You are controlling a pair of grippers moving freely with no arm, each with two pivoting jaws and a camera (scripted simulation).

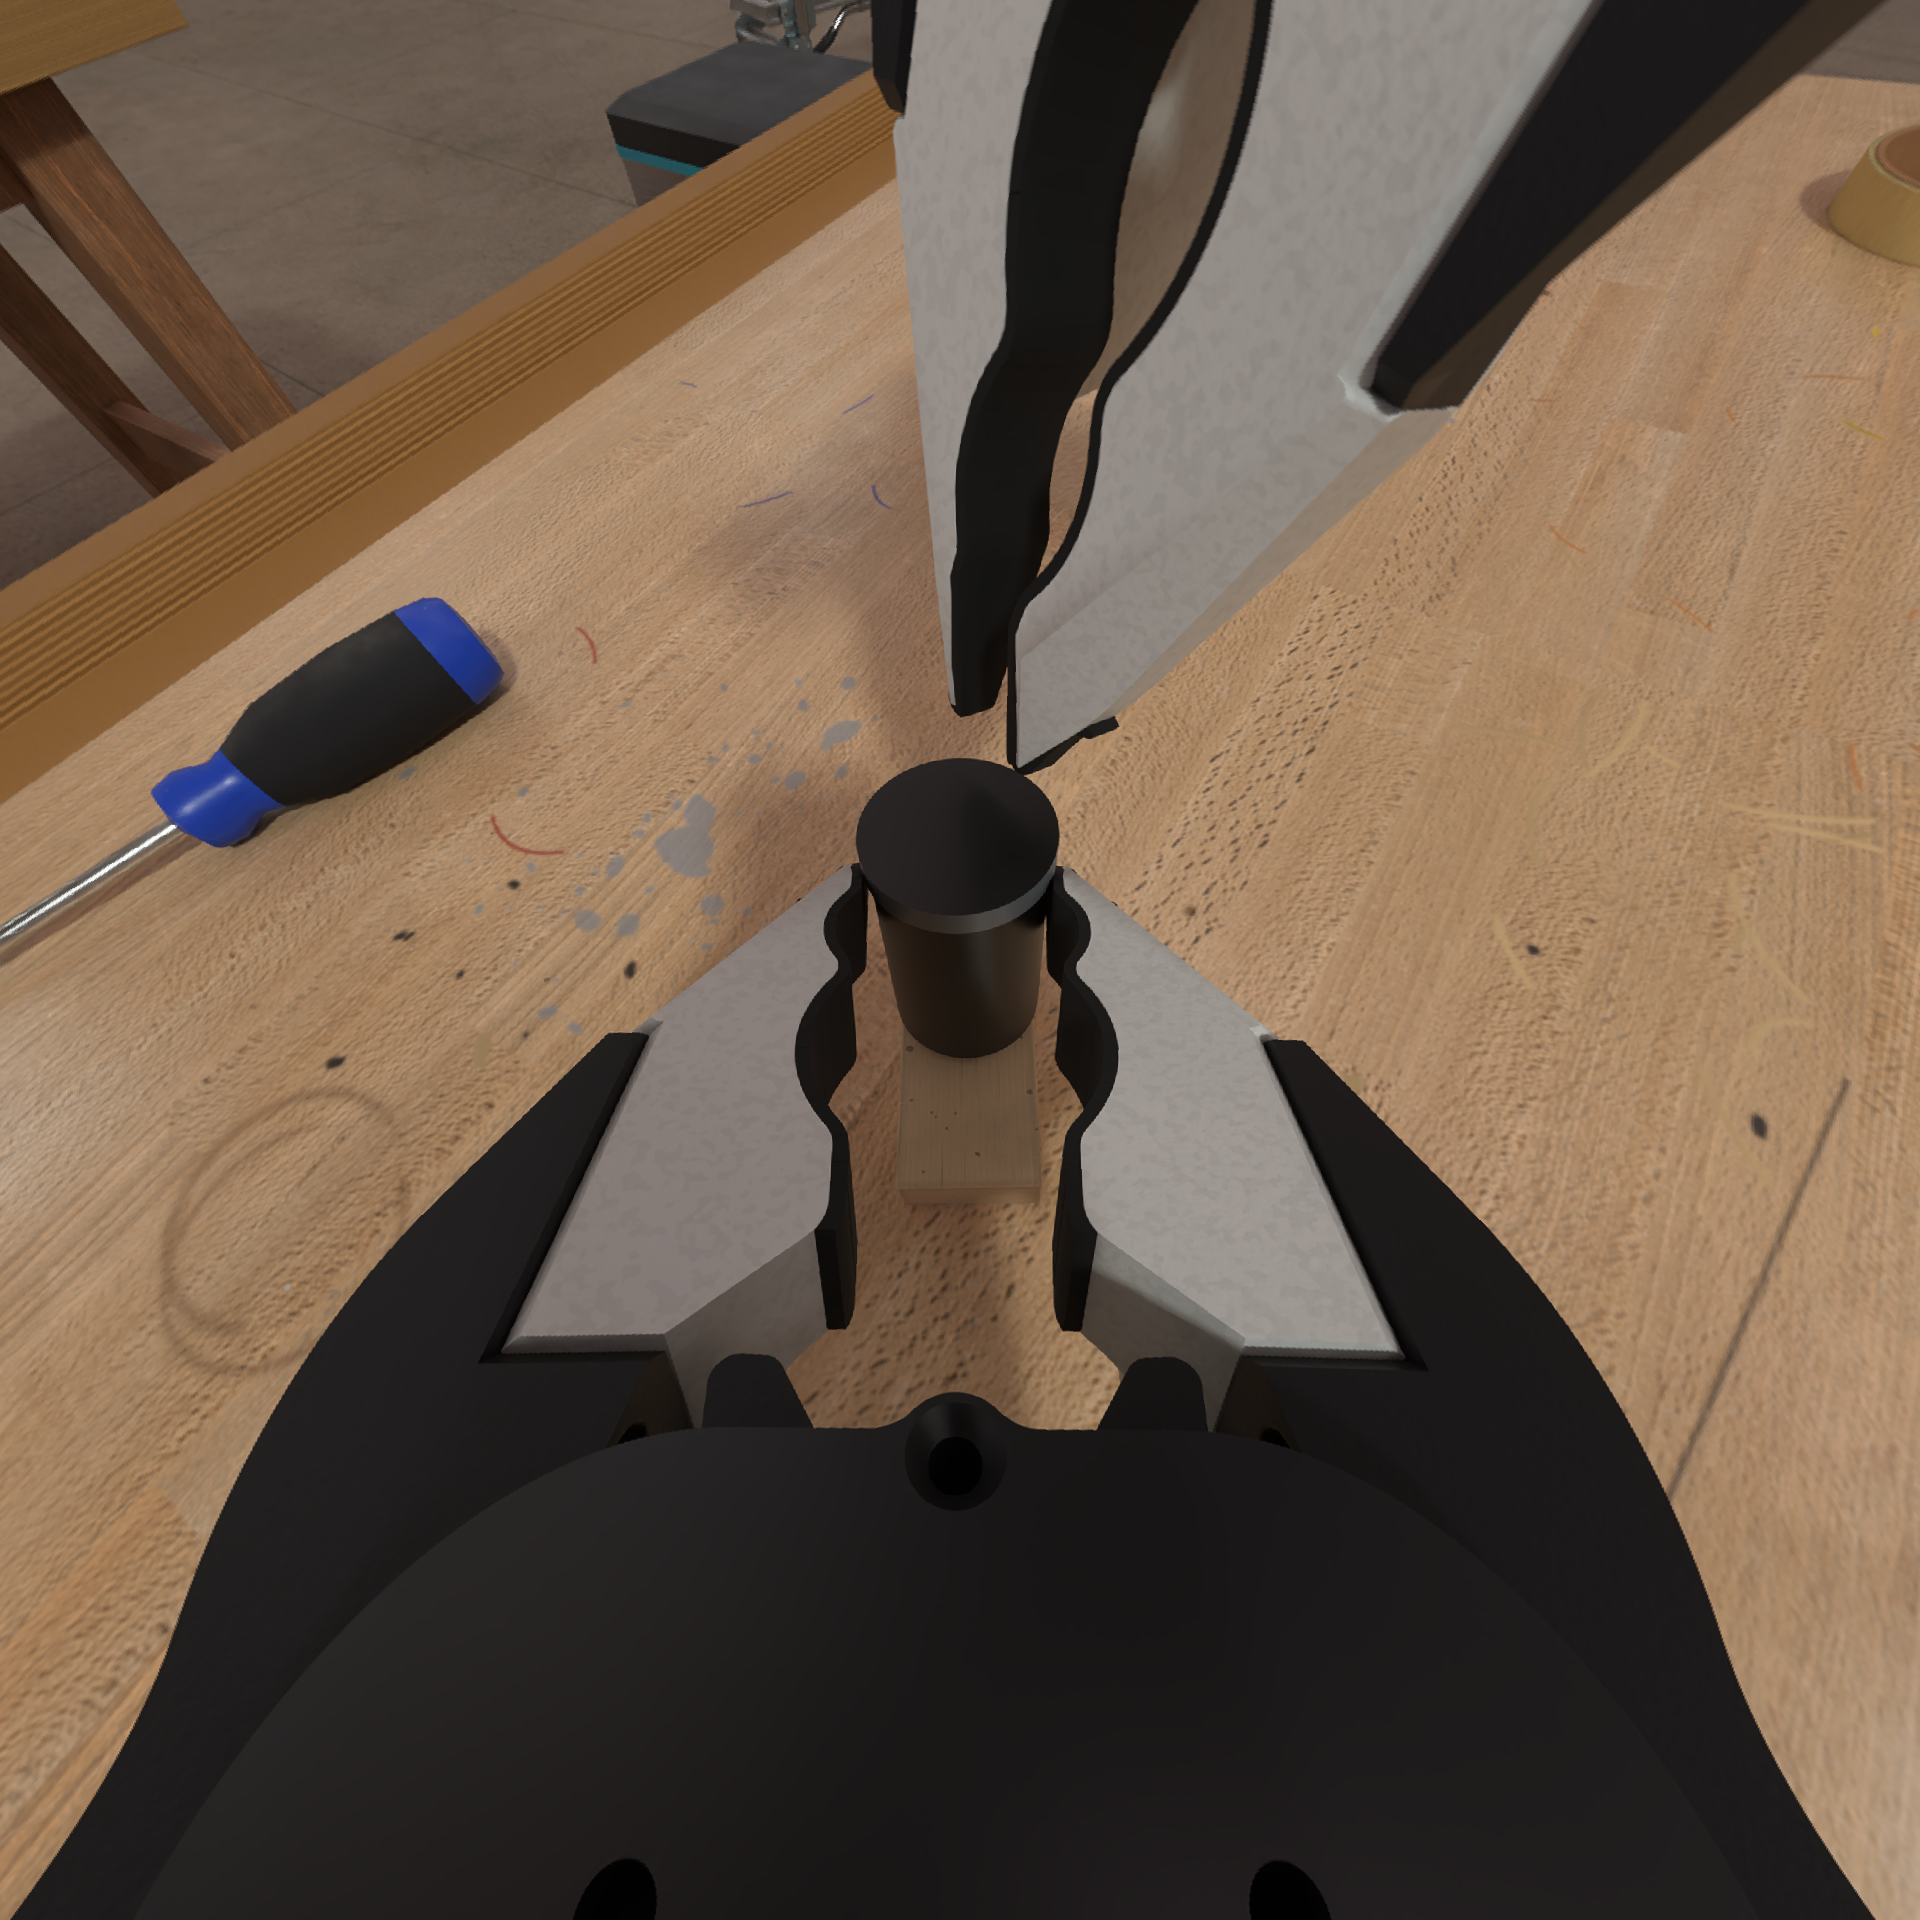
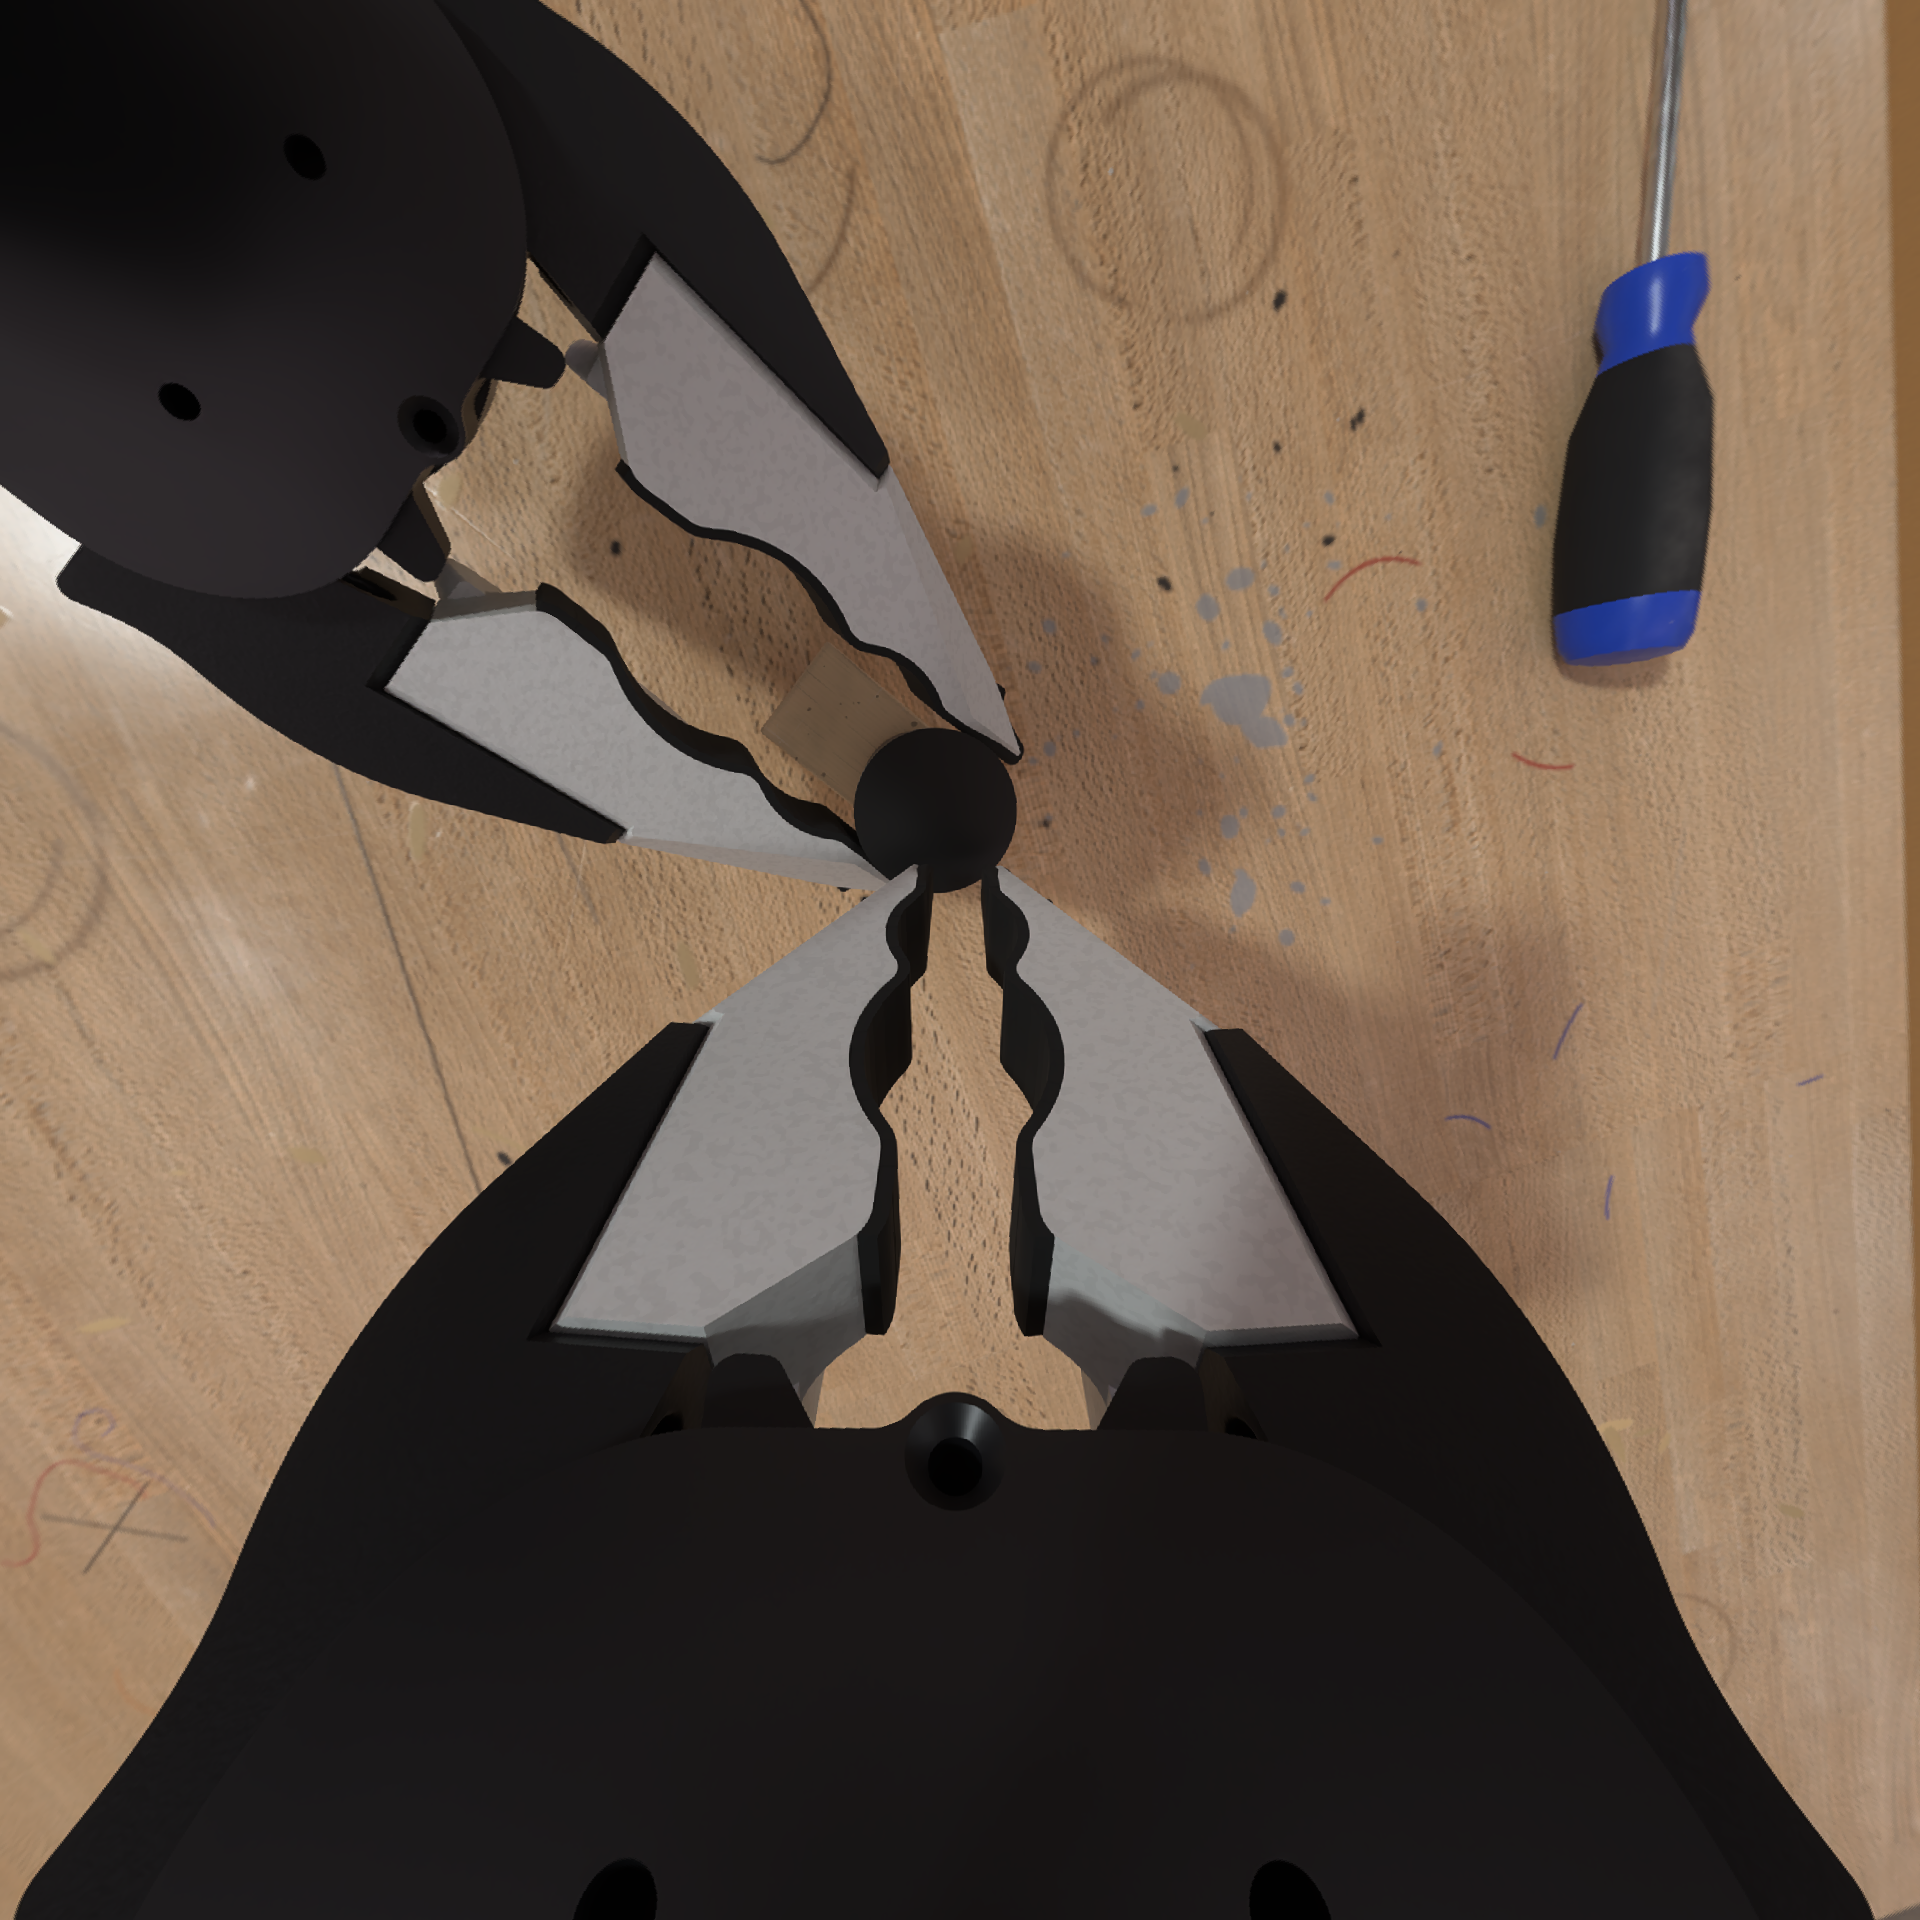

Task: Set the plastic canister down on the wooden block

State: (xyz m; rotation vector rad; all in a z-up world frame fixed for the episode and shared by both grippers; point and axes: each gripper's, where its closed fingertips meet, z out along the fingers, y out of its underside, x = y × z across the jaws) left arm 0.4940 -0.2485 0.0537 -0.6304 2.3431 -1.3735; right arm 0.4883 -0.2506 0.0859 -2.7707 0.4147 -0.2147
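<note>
The black plastic canister (image 1: 956, 842) stands upright on the far end of the small pale wooden block (image 1: 971, 1132), which lies on the workbench. My left gripper (image 1: 958, 883) is shut on the canister, one fingertip on each side just under its lid. The right wrist view shows the canister (image 2: 935, 808) from above, with the block (image 2: 831, 712) and the left gripper (image 2: 940, 816) around it. My right gripper (image 2: 951, 883) points down, empty, with a narrow gap between its fingers. Its tips hang just above the lid's rim. It also shows in the left wrist view (image 1: 1008, 732).
A screwdriver with a blue and black handle (image 1: 343, 717) lies on the bench to the left of the block; it also shows in the right wrist view (image 2: 1642, 468). A roll of tape (image 1: 1881, 197) sits at the far right. The bench's raised edge (image 1: 416, 416) runs along the left.
</note>
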